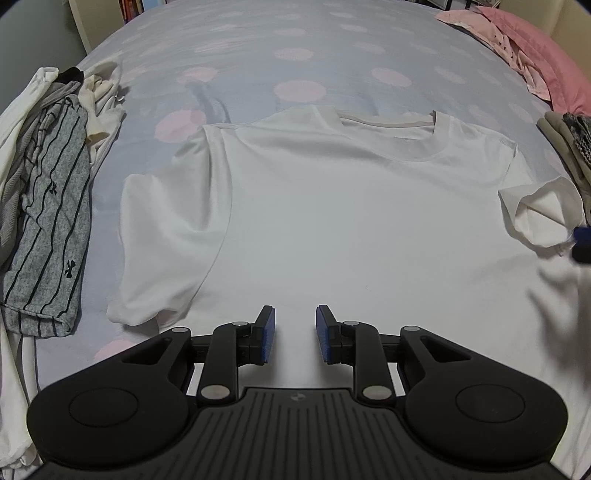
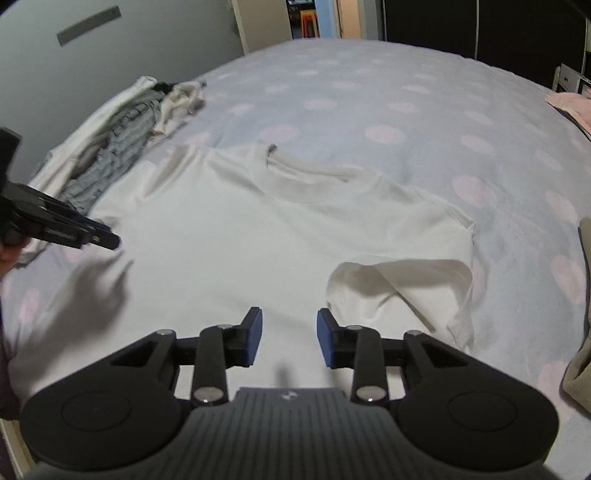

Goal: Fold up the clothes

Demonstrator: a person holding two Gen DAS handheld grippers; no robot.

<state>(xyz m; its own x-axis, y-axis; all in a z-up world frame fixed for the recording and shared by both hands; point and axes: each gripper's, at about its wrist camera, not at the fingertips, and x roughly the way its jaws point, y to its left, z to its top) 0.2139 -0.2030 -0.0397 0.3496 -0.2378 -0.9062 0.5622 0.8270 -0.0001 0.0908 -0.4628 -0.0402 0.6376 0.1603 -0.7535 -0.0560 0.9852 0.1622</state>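
T-shirt (image 1: 332, 206) first since that's the job: white, lying face up and mostly flat in the middle of the bed, neck hole pointing away from me. From my seat at the controls, the sleeve on the left side lies spread out, and the one on the right (image 2: 402, 291) is flipped inward over the body of the shirt, a bit rumpled.

Going big to small on the rest. Bed (image 1: 295, 55) takes up nearly everything in both views, with a pale lilac-grey cover dotted with big pink spots, pretty smooth apart from a few creases by the shirt's left shoulder. Grey wall (image 2: 44, 92) behind the left side, and an open doorway (image 2: 314, 18) past the far end. Pile of unfolded clothes (image 1: 48, 206) runs along the left edge, a grey striped piece on top with cream and white stuff under it. Pink pillow (image 1: 546, 55) sits in the far right corner, and a small stack of beige fabric (image 1: 565, 147) is at the right edge.

Left tongs (image 1: 295, 334) hang over the shirt's lower part, jaws partly apart, holding nothing. Right tongs (image 2: 290, 338) are over the shirt near that flipped sleeve, also partly apart and empty, cloth only below the blue pads (image 2: 325, 339).
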